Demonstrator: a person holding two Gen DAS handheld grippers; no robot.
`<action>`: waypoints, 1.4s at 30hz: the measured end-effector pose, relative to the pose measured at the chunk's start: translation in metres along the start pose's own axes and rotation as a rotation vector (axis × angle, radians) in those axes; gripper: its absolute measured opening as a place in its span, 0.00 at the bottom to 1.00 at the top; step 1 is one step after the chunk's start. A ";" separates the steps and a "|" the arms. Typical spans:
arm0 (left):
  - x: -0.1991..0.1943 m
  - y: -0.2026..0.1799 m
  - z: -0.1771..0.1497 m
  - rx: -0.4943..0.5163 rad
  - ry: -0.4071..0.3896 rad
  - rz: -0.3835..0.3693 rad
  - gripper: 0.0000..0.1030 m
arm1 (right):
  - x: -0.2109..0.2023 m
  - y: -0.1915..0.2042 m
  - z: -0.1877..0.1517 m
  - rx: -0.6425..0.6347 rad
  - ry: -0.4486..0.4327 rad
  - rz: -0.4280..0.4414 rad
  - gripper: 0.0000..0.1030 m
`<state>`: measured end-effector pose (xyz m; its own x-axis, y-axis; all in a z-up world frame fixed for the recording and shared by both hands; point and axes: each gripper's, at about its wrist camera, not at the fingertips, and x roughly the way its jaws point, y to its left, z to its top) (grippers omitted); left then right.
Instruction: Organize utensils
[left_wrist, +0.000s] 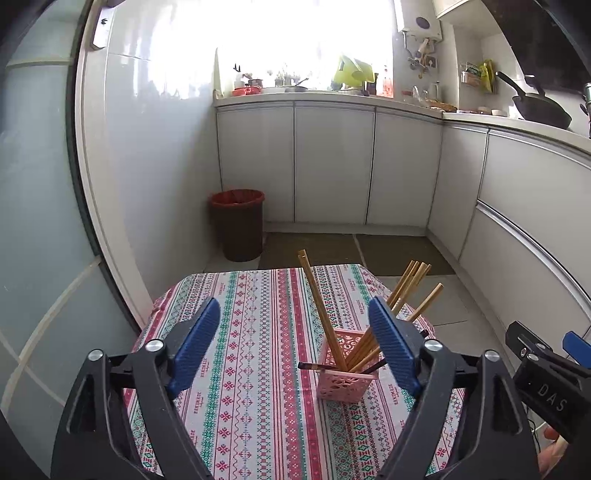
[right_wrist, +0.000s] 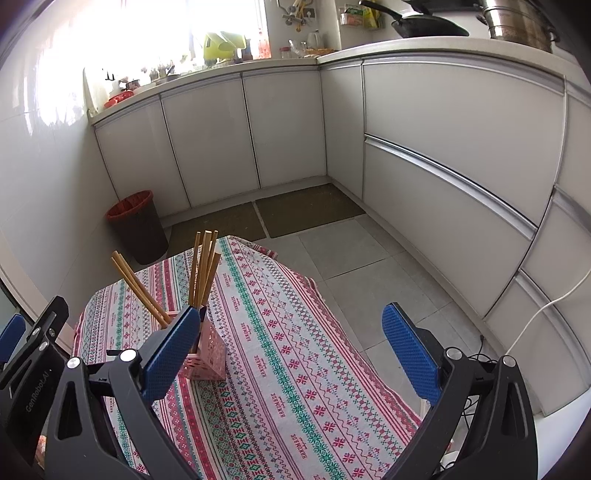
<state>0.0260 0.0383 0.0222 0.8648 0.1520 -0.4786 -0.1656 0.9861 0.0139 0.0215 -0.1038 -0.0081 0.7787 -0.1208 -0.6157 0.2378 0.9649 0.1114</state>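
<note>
A pink perforated holder (left_wrist: 347, 373) (right_wrist: 208, 354) stands on a table with a patterned cloth (left_wrist: 258, 350) (right_wrist: 295, 350). Several wooden chopsticks (left_wrist: 406, 288) (right_wrist: 203, 266) stand in it and lean apart; one dark-tipped stick (left_wrist: 317, 366) lies across its rim. My left gripper (left_wrist: 293, 306) is open above the cloth, with the holder between its blue pads and just beyond them, untouched. My right gripper (right_wrist: 291, 314) is also open and empty, with the holder behind its left pad. Each gripper shows at the edge of the other's view: the right gripper (left_wrist: 546, 338) and the left gripper (right_wrist: 31, 325).
A dark bin with a red liner (left_wrist: 238, 225) (right_wrist: 138, 225) stands on the floor beyond the table's far corner. White cabinets (right_wrist: 443, 166) run along the back and right. Brown mats (right_wrist: 306, 210) lie on the tiled floor. A white cable (right_wrist: 546, 306) hangs at the right.
</note>
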 end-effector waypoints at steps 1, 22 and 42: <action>0.000 0.000 0.000 0.000 0.001 0.005 0.93 | 0.000 0.000 0.000 0.001 -0.001 0.000 0.93; -0.001 -0.005 0.001 0.015 0.020 0.005 0.93 | 0.002 -0.003 0.000 0.011 0.000 -0.006 0.93; 0.002 -0.006 0.002 0.012 0.032 0.008 0.93 | 0.003 -0.003 0.001 0.015 0.008 -0.006 0.93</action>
<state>0.0295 0.0329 0.0224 0.8476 0.1581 -0.5066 -0.1667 0.9856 0.0288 0.0235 -0.1069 -0.0095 0.7723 -0.1249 -0.6229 0.2516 0.9604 0.1194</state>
